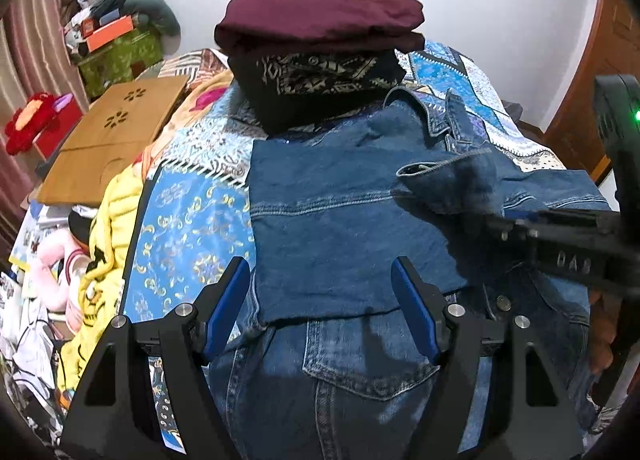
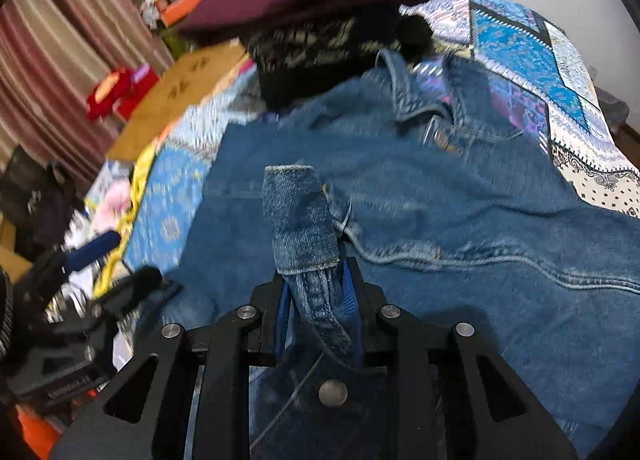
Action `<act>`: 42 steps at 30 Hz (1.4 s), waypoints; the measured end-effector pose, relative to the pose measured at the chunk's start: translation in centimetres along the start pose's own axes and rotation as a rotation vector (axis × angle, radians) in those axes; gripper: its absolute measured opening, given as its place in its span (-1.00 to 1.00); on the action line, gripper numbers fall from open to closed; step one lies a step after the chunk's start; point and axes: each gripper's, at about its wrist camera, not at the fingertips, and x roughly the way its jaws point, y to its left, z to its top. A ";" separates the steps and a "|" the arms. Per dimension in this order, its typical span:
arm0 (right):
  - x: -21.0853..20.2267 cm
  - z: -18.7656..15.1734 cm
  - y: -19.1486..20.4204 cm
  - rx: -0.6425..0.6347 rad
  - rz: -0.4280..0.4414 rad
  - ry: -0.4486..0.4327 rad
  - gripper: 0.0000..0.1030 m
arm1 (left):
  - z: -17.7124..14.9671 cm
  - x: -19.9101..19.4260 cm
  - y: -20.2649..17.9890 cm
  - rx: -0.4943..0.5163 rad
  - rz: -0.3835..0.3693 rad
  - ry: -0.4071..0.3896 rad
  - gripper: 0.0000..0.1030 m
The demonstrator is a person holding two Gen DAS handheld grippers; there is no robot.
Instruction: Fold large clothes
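A blue denim jacket (image 1: 340,220) lies spread on the patterned bedspread, its left side folded in. My left gripper (image 1: 320,292) is open and empty, hovering just above the jacket's lower part. My right gripper (image 2: 318,284) is shut on the denim sleeve cuff (image 2: 300,220), holding it lifted above the jacket (image 2: 460,220). In the left wrist view the right gripper (image 1: 496,220) comes in from the right with the cuff (image 1: 440,180) sticking out of it.
A stack of folded clothes, maroon (image 1: 320,16) on top of black patterned (image 1: 320,80), sits at the jacket's far end. A wooden lap table (image 1: 112,140), yellow cloth (image 1: 108,228) and clutter lie at the left. The blue quilt (image 1: 188,228) covers the bed.
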 end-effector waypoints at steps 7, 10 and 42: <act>-3.1 -0.3 -0.7 0.015 0.067 -0.010 -0.32 | -0.3 0.5 -0.4 -0.041 -0.081 0.038 0.40; -5.1 -0.6 -1.7 0.034 0.037 -0.069 -0.24 | -0.2 0.8 -1.2 -0.055 -0.136 0.057 0.40; -15.0 -11.0 -17.8 0.446 -0.283 -0.294 0.01 | 4.1 7.4 -7.2 -0.194 -0.286 0.194 -0.60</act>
